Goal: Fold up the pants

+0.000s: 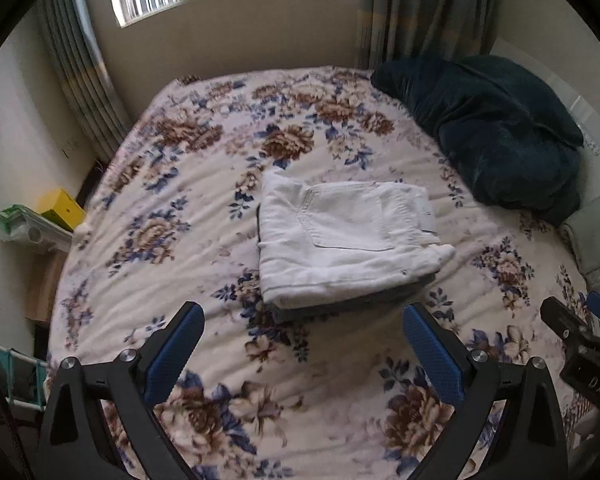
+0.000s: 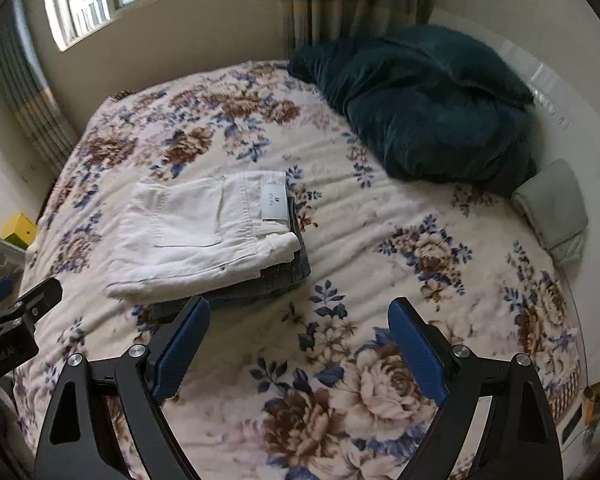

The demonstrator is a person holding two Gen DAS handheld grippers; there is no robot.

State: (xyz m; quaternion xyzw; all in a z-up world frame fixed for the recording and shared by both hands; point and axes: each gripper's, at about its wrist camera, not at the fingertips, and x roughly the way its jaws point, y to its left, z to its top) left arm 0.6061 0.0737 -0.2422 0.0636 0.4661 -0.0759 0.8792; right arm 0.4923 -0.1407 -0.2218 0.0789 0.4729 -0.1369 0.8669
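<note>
Pants (image 1: 344,240), white and already folded into a compact rectangle, lie near the middle of the flowered bedspread (image 1: 188,184) in the left wrist view, stacked on a darker folded garment (image 1: 340,306) whose edge shows under the near side. The left gripper (image 1: 302,344) hangs above the near part of the bed with its blue-padded jaws spread wide and nothing between them, just short of the stack. At the far right a dark blue blanket (image 1: 496,132) is heaped, and the tip of the other tool shows at the right edge. In the right wrist view the same pants (image 2: 204,236) sit left of centre, waistband and label turned to the right, the dark garment (image 2: 296,268) peeking out below. The right gripper (image 2: 300,340) is also released, wide apart and empty, over bare bedspread (image 2: 380,240) to the right of the stack; a small grey-green folded cloth (image 2: 552,208) rests far right beside the blanket (image 2: 420,108). The folding looks finished or nearly so. The risk from here is disturbance: a jaw dipping forward could snag the near edge and drag the top layer off, or a pinch meant for the white pair could catch the dark one underneath too and pull both askew on the soft, rumpled cover.
</note>
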